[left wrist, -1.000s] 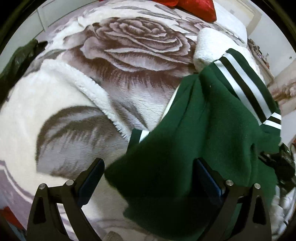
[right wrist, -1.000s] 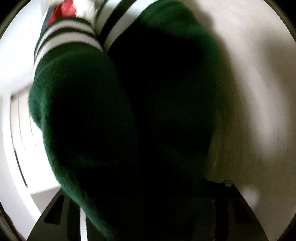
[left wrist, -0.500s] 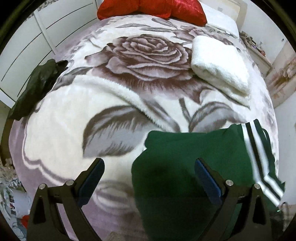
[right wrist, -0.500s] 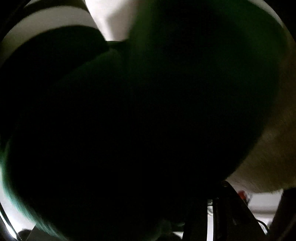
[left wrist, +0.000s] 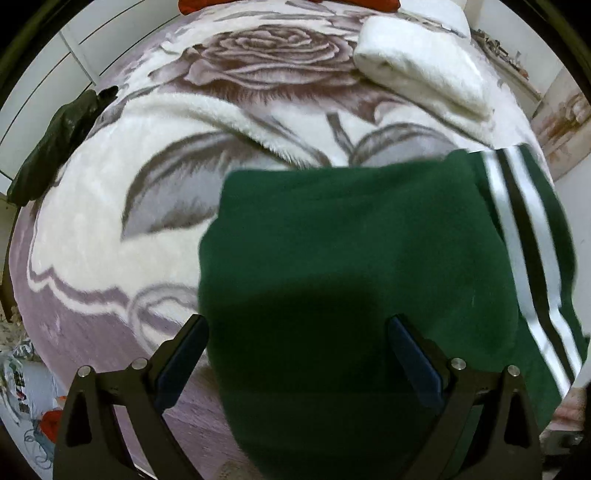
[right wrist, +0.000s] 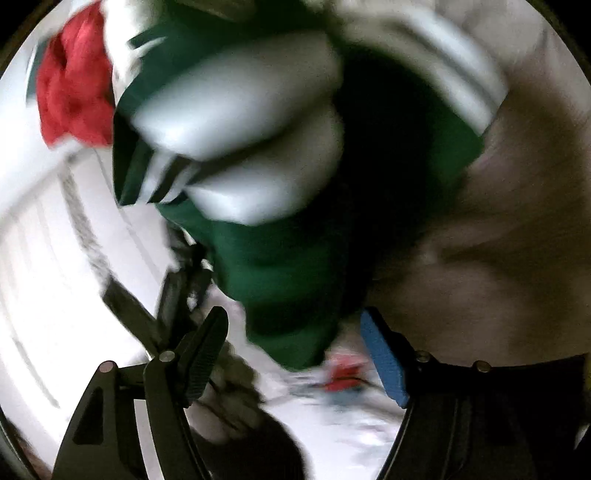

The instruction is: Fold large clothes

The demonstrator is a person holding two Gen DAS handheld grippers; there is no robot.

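Garment (left wrist: 354, 266): dark green fleece, white and black stripes along its right edge, filling the lower centre and right of the left wrist view. Lies spread on a rose-print blanket (left wrist: 110, 229), top edge fairly straight, left edge rounded. Left gripper (left wrist: 299, 354) released, jaws wide, the green cloth below and between them, pads not pressing. Folded white towel (left wrist: 424, 62) upper right; dark bundle (left wrist: 55, 144) at left edge; red cushion (left wrist: 288, 3) at the top.

Right wrist view heavily blurred. Right gripper (right wrist: 295, 354) has just been opening; green cloth hangs between the jaws, pads clear of it.
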